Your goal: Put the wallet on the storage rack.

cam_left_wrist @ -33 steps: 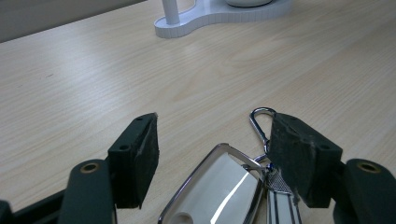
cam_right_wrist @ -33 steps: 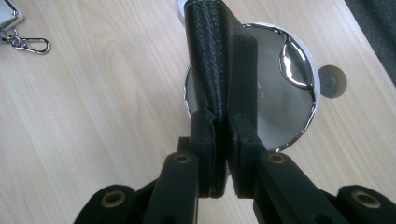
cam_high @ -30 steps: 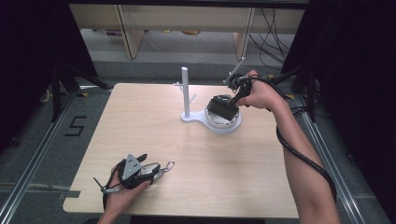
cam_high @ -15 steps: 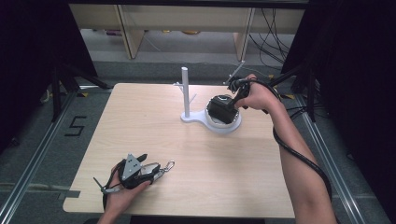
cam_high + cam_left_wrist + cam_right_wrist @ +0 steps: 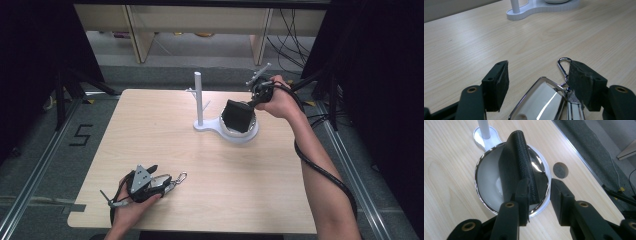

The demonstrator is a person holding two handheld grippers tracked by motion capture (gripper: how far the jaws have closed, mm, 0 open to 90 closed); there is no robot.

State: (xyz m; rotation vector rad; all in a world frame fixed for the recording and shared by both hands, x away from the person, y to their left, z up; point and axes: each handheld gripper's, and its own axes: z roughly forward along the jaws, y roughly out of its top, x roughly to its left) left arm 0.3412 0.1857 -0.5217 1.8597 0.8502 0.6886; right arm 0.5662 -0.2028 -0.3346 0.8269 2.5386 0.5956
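While the right arm is stretched out, the right gripper (image 5: 539, 192) has just been opened off the black wallet (image 5: 517, 165), half hidden in the bowl (image 5: 482, 182)

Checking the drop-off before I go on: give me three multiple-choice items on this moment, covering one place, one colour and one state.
1. Where is the black wallet?
A. flat on the table
B. standing in the chrome bowl
C. hung on the post

2. What colour is the stand under the bowl?
A. white
B. red
C. black

3. How are the right tongs?
A. shut with nothing in them
B. clamped on the wallet
C. open

Answers:
1 B, the wallet leans inside the bowl's rim.
2 A, the base and post are white.
3 C, the jaws have just been opening. The wallet's edge sits between them, with a gap on one side.
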